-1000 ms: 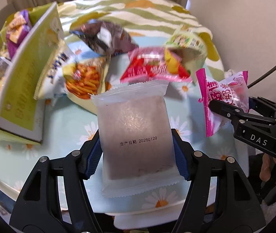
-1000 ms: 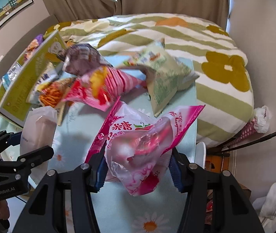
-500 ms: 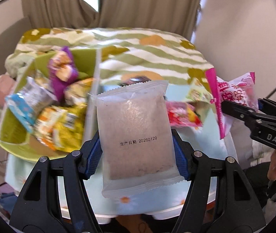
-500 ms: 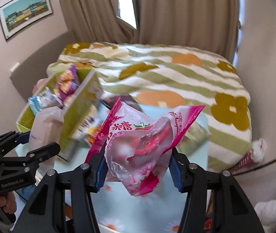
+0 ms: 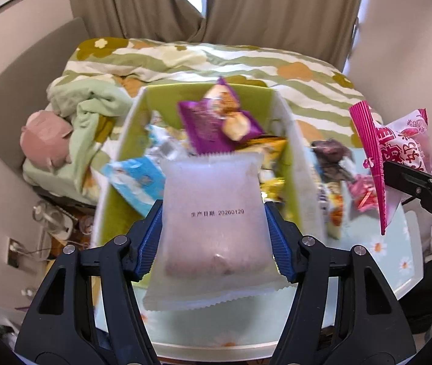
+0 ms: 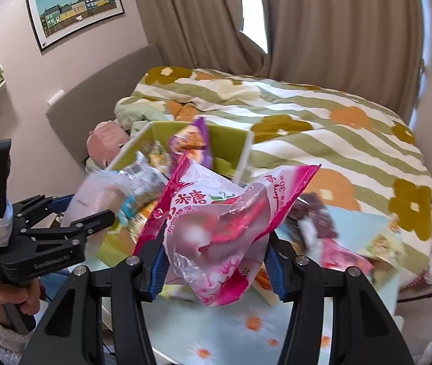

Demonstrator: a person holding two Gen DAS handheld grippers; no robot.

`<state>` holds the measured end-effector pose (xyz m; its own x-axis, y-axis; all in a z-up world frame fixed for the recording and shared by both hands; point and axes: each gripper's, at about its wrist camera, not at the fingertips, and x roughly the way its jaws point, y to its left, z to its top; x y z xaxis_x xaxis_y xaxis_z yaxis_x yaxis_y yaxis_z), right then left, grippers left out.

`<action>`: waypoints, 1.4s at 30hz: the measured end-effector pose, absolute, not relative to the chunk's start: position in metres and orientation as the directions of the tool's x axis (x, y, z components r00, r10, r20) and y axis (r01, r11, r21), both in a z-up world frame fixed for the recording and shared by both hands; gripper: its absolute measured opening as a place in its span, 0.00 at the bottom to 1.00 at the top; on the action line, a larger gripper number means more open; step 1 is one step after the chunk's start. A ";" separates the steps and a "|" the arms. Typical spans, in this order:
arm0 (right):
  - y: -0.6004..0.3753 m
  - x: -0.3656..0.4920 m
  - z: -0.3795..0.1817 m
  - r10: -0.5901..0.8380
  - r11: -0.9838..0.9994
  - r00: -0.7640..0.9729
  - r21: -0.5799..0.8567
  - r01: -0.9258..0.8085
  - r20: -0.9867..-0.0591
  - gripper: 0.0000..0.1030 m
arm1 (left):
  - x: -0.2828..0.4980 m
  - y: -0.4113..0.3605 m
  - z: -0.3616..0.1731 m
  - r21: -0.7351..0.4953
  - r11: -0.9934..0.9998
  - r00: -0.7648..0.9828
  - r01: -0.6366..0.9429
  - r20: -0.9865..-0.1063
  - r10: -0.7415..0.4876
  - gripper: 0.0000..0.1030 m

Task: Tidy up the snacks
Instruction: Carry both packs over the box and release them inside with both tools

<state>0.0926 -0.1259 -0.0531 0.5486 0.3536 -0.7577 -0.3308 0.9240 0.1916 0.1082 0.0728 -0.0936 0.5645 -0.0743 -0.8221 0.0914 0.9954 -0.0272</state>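
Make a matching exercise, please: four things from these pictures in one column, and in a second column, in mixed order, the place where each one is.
Things:
1. frosted white packet
2. pink candy bag
3. purple packet
4. brown packet

Places:
A. on the table, outside the box
B. between the fingers of the left gripper
C. on top of the snacks inside the green box
D. between the fingers of the right gripper

Pairs: 1-B, 2-D, 3-C, 4-A
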 end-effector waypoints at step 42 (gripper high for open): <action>0.002 0.131 -0.108 0.330 0.934 0.386 0.240 -0.264 -0.861 1.00 | 0.110 0.164 -0.097 0.021 0.990 0.575 0.142 -0.816 -0.065 0.99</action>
<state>0.1309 0.0025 -0.1079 0.3859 0.3301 -0.8615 -0.2641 0.9342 0.2397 0.1102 0.1644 -0.0967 0.5749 -0.0651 -0.8157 0.1419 0.9897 0.0211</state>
